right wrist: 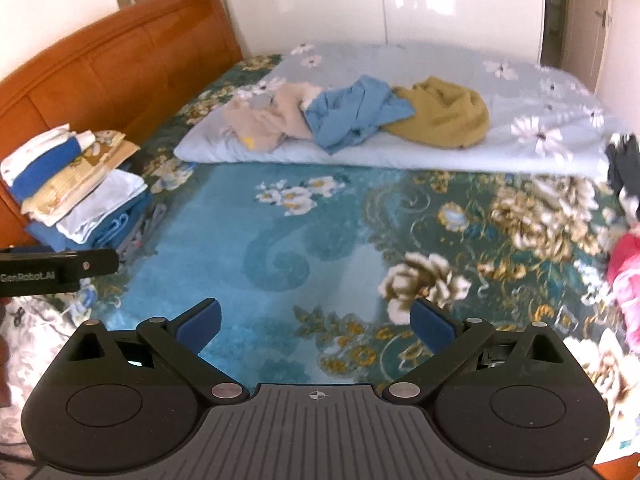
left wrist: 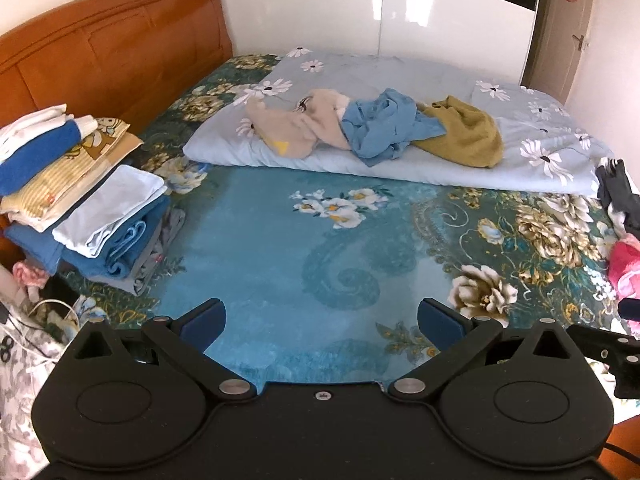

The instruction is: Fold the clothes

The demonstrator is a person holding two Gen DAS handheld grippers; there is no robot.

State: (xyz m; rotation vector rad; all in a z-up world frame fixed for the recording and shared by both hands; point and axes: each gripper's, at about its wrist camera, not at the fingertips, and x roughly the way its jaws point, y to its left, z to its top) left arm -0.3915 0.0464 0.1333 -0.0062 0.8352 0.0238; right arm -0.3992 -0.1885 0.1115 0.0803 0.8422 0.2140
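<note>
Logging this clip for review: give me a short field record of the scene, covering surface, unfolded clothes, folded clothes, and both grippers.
surface: bed with floral blue cover
unfolded clothes: beige garment, blue garment and olive garment, crumpled together on the pale flowered quilt
folded clothes: stack at the left, by the headboard
other items: pink cloth at the right edge
left gripper: open, empty, above the cover
right gripper: open, empty

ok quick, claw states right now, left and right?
Left claw: open, holding nothing, above the bedspread.
Right claw: open, holding nothing.
</note>
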